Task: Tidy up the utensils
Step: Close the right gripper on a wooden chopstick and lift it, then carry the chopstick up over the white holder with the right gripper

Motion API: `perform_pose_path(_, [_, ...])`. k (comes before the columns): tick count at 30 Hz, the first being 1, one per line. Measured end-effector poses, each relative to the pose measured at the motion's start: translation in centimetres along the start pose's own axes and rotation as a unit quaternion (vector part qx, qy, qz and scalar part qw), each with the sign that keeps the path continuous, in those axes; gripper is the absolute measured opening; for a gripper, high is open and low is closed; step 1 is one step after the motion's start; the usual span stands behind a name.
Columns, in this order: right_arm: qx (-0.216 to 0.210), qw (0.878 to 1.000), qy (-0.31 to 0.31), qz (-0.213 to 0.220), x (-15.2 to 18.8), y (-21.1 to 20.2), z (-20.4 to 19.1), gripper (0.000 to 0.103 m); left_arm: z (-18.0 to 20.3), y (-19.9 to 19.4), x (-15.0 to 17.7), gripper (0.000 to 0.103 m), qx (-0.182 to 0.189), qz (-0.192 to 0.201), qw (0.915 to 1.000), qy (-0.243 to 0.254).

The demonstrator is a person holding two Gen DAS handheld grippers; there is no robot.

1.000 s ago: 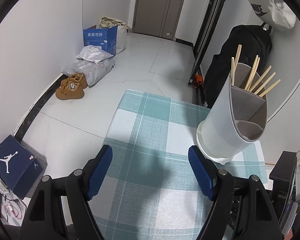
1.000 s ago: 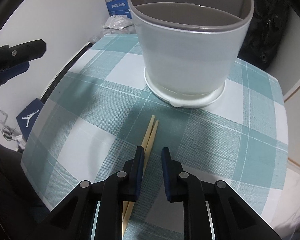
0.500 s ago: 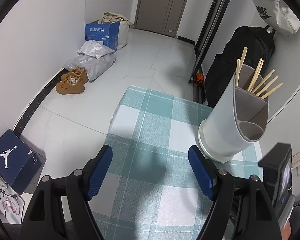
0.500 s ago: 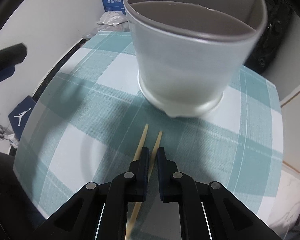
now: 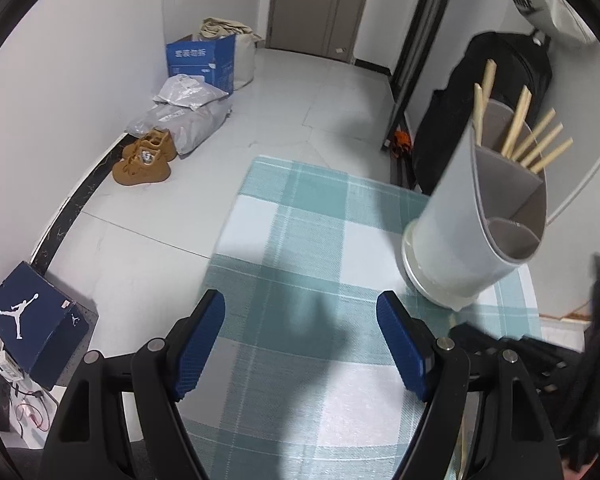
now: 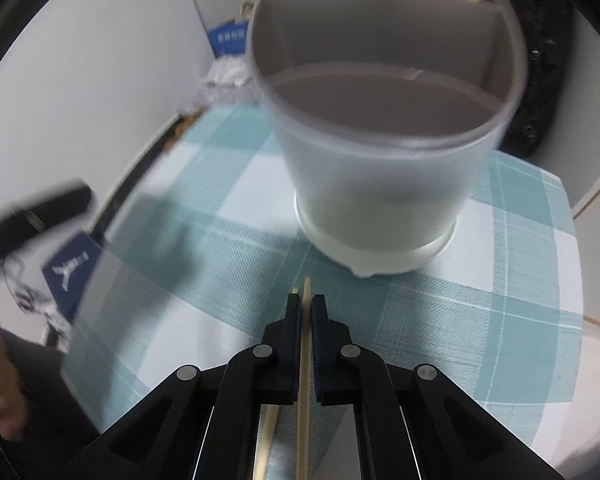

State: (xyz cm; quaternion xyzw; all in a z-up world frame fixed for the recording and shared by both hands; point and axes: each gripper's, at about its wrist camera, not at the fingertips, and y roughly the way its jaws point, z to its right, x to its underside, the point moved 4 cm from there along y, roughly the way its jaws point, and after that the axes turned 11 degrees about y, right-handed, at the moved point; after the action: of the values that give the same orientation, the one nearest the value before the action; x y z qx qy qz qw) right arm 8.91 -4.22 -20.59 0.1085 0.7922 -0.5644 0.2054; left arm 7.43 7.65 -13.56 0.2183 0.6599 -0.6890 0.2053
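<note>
The right gripper [image 6: 306,314], fingers clenched on one chopstick [image 6: 303,392] whose long axis ran up-frame toward the holder [image 6: 380,184] just above on the counter [image 6: 500,300], was nearer than the released left gripper [image 5: 300,340].

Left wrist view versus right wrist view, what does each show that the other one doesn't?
Only the left wrist view shows the open left hand-held gripper, the tan suede shoes on the tiled floor and the grey door. Only the right wrist view shows the right hand-held gripper shut on a pale wooden chopstick, with a second chopstick beside it. Both show the white divided utensil holder with chopsticks standing in its rear compartment, on the teal checked tablecloth.
</note>
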Motion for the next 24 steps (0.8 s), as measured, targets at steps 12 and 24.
perform_pose_path(12, [-0.104, 0.982, 0.141, 0.076, -0.3, -7.2, 5.4, 0.004, 5.8, 2.3, 2.0, 0.075, 0.052, -0.081, 0.9926, 0.074])
perform_pose_path(24, [-0.128, 0.961, 0.231, 0.080, 1.4, -10.2, 12.6, 0.004, 9.0, 4.3, 2.6, 0.074, 0.053, -0.126, 0.9857, 0.098])
